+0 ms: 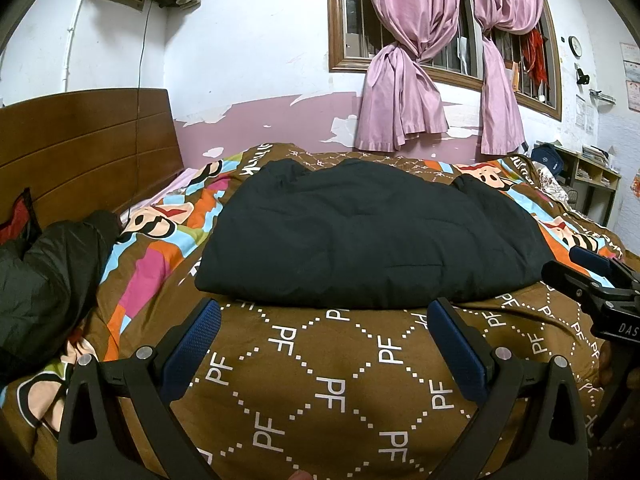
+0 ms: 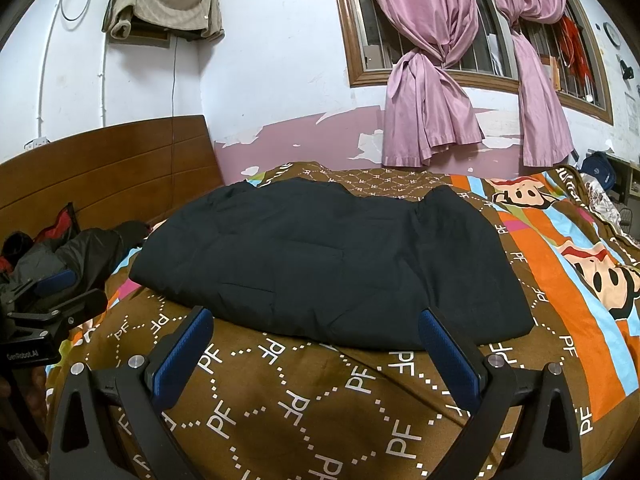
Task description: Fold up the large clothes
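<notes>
both hand-held grippers, left hand-held gripper (image 1: pixel 324 344) and right hand-held gripper (image 2: pixel 316 354), gape wide and empty, so i'd pinch the dark jacket's (image 1: pixel 372 236) near hem evenly.

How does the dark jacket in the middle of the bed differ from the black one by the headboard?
The middle jacket lies flat in a neat folded slab; the headboard jacket is crumpled in a heap. The middle one looks matte, the headboard one shinier with red beside it. Both are dark, padded and rest on the quilt.
</notes>
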`<state>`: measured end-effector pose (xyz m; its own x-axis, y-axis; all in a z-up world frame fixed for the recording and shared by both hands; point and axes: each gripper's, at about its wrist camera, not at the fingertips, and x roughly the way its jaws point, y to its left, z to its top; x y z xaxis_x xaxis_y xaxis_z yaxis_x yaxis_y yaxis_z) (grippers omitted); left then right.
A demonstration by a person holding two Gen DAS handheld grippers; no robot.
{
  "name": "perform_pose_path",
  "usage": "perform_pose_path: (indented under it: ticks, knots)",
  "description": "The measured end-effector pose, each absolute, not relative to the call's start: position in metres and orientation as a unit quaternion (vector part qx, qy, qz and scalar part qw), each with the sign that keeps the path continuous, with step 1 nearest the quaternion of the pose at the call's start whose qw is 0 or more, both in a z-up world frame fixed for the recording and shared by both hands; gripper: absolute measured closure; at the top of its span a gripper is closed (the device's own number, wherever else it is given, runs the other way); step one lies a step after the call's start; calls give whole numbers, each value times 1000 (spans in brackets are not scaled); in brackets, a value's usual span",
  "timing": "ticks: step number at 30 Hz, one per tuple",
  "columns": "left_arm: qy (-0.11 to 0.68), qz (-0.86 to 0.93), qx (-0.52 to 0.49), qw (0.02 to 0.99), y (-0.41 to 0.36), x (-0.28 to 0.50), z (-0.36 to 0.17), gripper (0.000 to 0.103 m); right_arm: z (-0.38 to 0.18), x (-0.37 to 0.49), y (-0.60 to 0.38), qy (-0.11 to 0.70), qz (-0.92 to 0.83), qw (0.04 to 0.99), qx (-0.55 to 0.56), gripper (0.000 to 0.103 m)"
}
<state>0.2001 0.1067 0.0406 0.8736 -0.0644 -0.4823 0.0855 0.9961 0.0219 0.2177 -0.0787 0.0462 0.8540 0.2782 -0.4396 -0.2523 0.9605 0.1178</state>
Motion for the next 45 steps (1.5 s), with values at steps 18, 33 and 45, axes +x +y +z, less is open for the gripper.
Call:
perform_pose_path:
  ticks: [18,33,45]
  knots:
    - [249,-41,21,967,106,200,41,2,46,218,-79,233,137,962,30,0]
    - [249,-44,20,967,105,198,41,2,46,218,-75,235,137,962,36,0]
    - [251,-46,20,967,107,198,41,2,46,218,-76,236,135,962,37,0]
